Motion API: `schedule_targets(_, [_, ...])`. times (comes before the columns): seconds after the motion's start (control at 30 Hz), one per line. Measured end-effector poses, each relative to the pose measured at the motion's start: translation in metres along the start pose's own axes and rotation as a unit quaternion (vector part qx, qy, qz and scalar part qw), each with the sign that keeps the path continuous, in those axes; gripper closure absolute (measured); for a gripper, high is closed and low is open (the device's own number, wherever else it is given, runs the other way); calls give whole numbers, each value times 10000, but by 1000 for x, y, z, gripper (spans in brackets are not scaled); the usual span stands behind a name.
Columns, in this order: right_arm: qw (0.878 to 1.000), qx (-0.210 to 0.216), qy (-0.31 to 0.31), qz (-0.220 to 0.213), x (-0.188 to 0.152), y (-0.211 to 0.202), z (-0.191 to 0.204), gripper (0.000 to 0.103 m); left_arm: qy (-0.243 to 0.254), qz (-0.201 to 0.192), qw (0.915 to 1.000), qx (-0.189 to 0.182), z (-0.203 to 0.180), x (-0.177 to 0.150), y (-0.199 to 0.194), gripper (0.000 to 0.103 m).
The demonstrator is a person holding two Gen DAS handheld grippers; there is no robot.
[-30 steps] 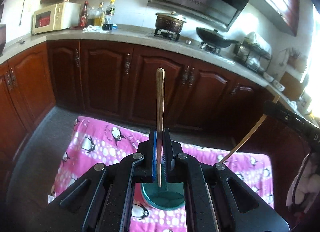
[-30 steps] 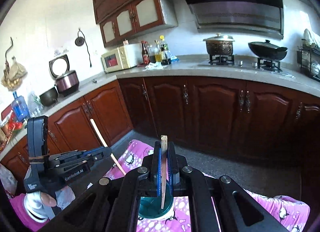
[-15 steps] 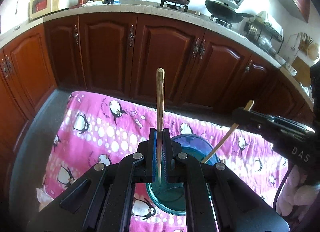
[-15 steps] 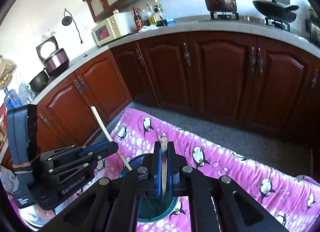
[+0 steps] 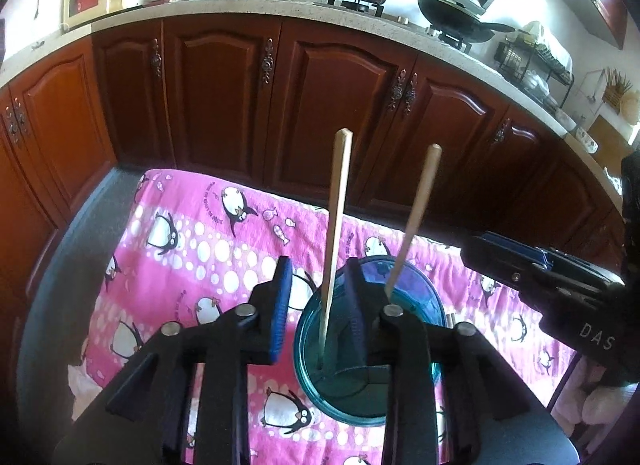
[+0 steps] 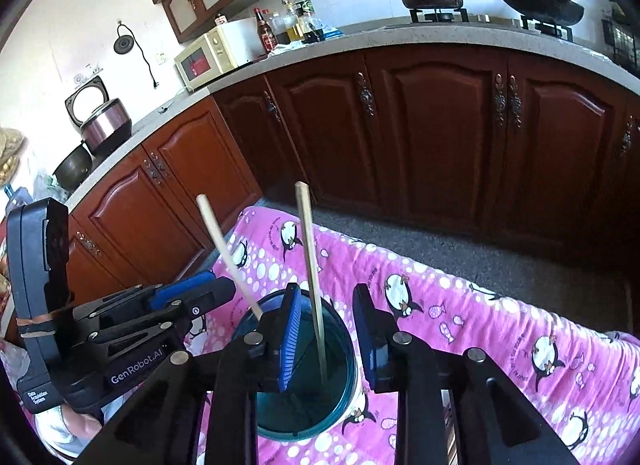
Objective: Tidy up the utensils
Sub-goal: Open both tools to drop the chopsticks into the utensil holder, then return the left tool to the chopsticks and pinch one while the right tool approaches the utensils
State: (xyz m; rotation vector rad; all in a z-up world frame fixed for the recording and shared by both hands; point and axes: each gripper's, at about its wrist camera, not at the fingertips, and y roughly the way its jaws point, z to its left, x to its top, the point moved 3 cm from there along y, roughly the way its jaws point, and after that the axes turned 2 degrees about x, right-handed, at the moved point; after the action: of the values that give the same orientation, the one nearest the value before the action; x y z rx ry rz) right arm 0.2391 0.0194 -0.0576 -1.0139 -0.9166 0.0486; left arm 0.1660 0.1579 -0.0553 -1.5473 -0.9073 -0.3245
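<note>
A teal glass cup (image 5: 420, 305) stands on a pink penguin cloth (image 5: 192, 249). Two wooden chopsticks stand in it: one (image 5: 336, 217) between my left gripper's open fingers, the other (image 5: 416, 209) leaning to the right. My left gripper (image 5: 318, 297) is open just above the cup and holds nothing. In the right wrist view the cup (image 6: 344, 345) holds one chopstick (image 6: 312, 265) between the open fingers of my right gripper (image 6: 330, 329) and the other chopstick (image 6: 226, 249) leaning left. The left gripper's body (image 6: 132, 325) shows at the left there.
The cloth (image 6: 480, 305) covers a low table in front of dark red kitchen cabinets (image 5: 328, 105). The right gripper's body (image 5: 560, 289) is at the right edge of the left wrist view. A counter with a microwave (image 6: 208, 55) and bottles runs behind.
Both grippers have opened and let go of their chopsticks, which now stand in the cup. Both grippers have come lower and closer to the cup.
</note>
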Motion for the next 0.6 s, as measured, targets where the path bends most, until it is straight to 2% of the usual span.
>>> schedule_targets(0.17, [10000, -15, 65, -13, -11, -13, -2, 78, -39, -12, 10000, -25, 0, -4, -11, 67])
schedule_targets(0.27, [9999, -1, 127, -17, -21, -24, -4, 72, -37, -48, 10000, -61, -2, -7, -20, 60])
schedule_targets(0.33, [9999, -47, 149, -15, -29, -34, -7, 68, -7, -82, 9999, -85, -4, -10, -28, 60])
schedule_targets(0.5, [9996, -207, 192, 15, -51, -59, -18, 68, -9, -161, 9997, -181, -8, -17, -47, 59])
schedule_targets(0.6, [9991, -362, 223, 43, -66, -74, -30, 62, -9, -216, 9993, -299, -12, -23, -62, 59])
